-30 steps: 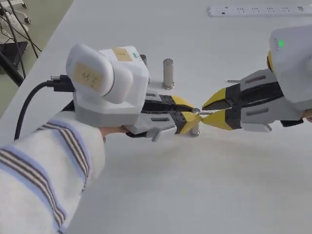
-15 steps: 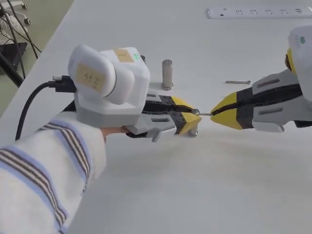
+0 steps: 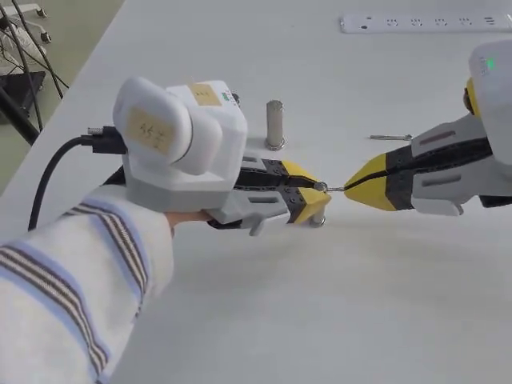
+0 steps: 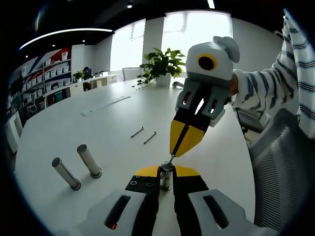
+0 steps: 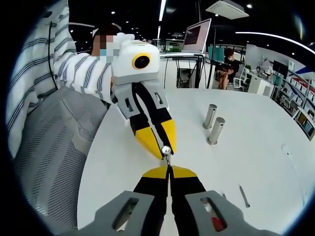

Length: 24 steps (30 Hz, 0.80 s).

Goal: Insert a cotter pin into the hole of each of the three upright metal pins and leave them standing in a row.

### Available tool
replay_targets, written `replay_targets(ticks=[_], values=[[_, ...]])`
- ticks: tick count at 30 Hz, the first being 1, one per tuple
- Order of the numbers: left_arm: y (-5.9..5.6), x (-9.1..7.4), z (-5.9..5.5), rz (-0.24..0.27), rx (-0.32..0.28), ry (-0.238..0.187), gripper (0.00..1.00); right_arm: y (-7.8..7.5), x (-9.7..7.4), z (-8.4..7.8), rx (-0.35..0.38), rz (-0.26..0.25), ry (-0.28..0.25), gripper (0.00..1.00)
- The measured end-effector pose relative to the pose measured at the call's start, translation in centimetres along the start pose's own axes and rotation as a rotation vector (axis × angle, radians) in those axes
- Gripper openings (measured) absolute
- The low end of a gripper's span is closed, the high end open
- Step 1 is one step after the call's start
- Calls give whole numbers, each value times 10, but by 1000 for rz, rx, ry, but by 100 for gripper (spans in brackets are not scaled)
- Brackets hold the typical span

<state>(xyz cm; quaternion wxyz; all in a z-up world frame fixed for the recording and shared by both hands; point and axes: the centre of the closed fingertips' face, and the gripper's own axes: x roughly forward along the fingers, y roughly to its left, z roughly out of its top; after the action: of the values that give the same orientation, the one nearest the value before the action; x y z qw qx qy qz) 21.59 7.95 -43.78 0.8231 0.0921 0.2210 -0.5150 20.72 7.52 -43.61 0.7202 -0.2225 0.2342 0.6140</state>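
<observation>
Metal pin (image 4: 166,177): upright on the counter (image 3: 320,312), clamped between the jaws of my left tool (image 3: 316,202). My right tool (image 3: 352,189) is closed on a cotter pin (image 3: 338,189), its tip touching the pin's head. A second pin (image 3: 275,122) stands apart, behind.

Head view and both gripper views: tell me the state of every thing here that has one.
left gripper: shut on the held metal pin.
right gripper: shut on a cotter pin.
held metal pin: upright, clamped.
cotter pin: level, tip at the held pin's top; how far in, cannot tell.
other metal pins: upright, free.
spare cotter pins: lying flat.
</observation>
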Motion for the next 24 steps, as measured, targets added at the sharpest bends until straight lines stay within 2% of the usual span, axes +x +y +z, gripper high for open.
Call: replay_targets(ticks=[12,16,24], values=[[1,0,0,-7,32,5,5,3,2,3,-12,8,3,0],[-1,1,1,-38,80,17,5,4,3,3,-11,11,5,0],[0,3,2,-67,100,28,5,1,6,5,-19,7,6,0]])
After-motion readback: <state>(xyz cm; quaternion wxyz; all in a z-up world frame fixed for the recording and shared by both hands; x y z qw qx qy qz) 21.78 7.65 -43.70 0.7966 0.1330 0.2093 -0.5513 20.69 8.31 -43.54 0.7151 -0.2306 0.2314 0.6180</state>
